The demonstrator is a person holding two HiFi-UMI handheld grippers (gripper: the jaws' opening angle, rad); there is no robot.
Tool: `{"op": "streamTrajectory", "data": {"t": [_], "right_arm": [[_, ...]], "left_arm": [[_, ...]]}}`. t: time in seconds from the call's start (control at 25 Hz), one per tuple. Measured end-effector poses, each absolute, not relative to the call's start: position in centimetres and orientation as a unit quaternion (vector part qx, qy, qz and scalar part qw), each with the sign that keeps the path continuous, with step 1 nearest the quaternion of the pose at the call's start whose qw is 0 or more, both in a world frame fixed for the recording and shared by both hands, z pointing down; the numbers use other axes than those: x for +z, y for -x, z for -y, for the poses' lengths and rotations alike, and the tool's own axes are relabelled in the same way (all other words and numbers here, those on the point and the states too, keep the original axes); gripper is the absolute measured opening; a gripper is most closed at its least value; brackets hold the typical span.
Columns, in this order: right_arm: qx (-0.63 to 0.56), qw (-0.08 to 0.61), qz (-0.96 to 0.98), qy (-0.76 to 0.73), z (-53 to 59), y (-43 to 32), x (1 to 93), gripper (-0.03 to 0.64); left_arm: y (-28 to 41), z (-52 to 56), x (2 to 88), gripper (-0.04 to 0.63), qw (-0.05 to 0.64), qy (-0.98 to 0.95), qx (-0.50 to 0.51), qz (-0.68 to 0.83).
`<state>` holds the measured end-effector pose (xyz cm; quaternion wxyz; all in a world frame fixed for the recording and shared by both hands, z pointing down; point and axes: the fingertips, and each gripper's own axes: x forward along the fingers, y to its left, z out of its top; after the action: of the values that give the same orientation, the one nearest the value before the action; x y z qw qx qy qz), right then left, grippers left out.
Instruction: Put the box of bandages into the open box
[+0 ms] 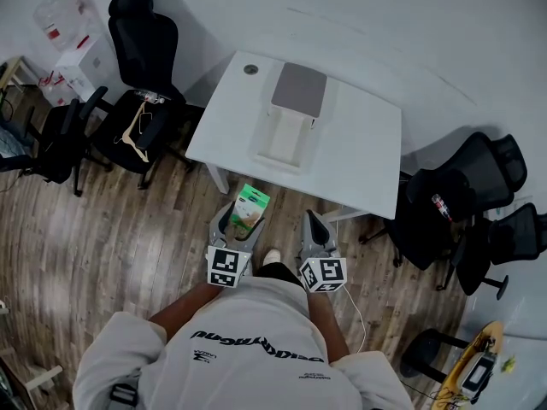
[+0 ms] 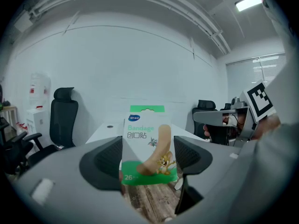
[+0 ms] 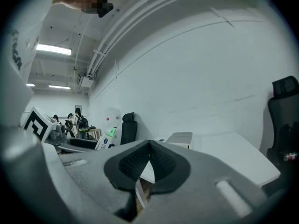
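My left gripper (image 1: 242, 214) is shut on the box of bandages (image 1: 250, 207), a green and white carton held upright in front of the table's near edge. In the left gripper view the bandage box (image 2: 148, 145) stands clamped between the two dark pads, with my left gripper (image 2: 148, 158) around its lower half. The open box (image 1: 289, 126) is white with a grey raised lid and lies on the white table (image 1: 367, 152) ahead. My right gripper (image 1: 314, 231) is beside the left one, shut with nothing in it; its pads (image 3: 161, 164) meet in the right gripper view, and the open box (image 3: 180, 139) shows beyond.
Black office chairs stand left of the table (image 1: 141, 101) and to its right (image 1: 466, 190). A water dispenser (image 1: 73, 45) is at the far left. A small round cap (image 1: 250, 69) sits near the table's back corner. Wooden floor (image 1: 128, 237) lies below me.
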<state>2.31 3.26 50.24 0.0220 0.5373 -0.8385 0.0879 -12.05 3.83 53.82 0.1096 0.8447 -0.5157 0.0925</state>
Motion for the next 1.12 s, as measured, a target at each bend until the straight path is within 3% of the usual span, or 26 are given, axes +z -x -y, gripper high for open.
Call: {"op": "streamTrajectory", "data": {"t": [1.12], "right_arm": [[0.099, 0.015, 0.846, -0.524, 7.4, -7.4, 51.6, 0.000]], "left_arm": [[6.4, 7.2, 54.9, 0.351, 0.120, -0.838, 0.105, 0.522]]}}
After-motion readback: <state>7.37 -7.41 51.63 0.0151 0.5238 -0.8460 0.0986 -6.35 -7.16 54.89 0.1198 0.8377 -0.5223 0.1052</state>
